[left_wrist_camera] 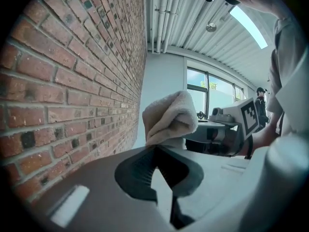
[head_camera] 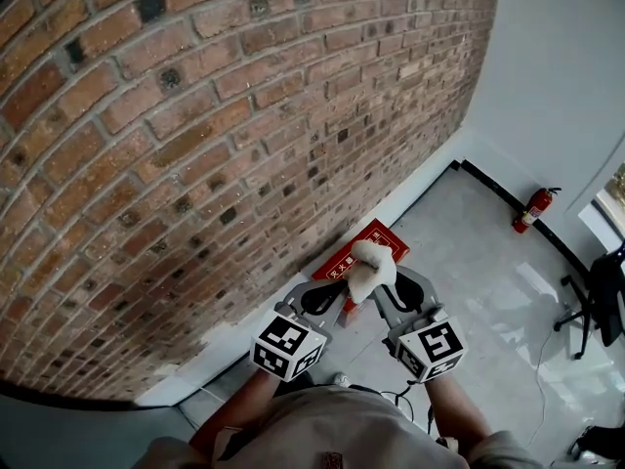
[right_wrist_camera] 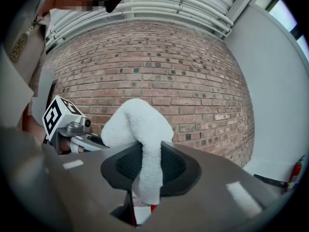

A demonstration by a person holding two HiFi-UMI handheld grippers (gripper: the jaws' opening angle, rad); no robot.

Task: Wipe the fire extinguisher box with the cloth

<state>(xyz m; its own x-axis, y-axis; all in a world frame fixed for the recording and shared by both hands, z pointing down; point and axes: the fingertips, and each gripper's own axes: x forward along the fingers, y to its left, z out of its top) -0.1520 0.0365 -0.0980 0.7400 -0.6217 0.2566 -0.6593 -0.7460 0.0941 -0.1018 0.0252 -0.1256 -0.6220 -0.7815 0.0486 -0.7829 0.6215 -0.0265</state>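
The red fire extinguisher box [head_camera: 383, 234] lies on the floor against the foot of the brick wall, partly hidden by the cloth. A white terry cloth [head_camera: 371, 268] is bunched between both grippers, held above the box. My left gripper [head_camera: 342, 291] is shut on one end of the cloth [left_wrist_camera: 169, 117], which bulges above its jaw tips [left_wrist_camera: 155, 148]. My right gripper [head_camera: 383, 296] is shut on the cloth [right_wrist_camera: 140, 129], and a strip hangs down through its jaws [right_wrist_camera: 149, 146]. A sliver of red shows below that strip.
The brick wall [head_camera: 195, 145] fills the left and curves round to a white wall at the right. A red fire extinguisher [head_camera: 535, 209] stands by that white wall. A black office chair [head_camera: 601, 301] and a floor cable [head_camera: 542, 360] are at the right.
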